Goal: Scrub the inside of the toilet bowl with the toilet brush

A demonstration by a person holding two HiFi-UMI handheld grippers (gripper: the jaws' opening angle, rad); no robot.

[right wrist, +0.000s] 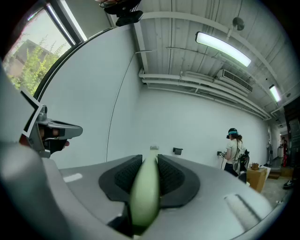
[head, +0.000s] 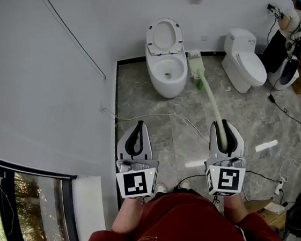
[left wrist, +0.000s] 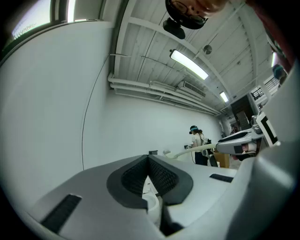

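My right gripper (head: pixel 224 131) is clamped on the toilet brush (head: pixel 211 97) handle. The brush head is just right of the open toilet (head: pixel 160 85), beside the rim and outside the bowl. My left gripper (head: pixel 136 136) is closed tip to tip with nothing in it, well short of the toilet.

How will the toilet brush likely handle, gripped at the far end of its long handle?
Probably light: the toilet brush is slim and looks plastic. Held at its handle end by the right tool, its bristle head sits far out, so it may swing or droop. The smooth rounded handle could twist in the grip.
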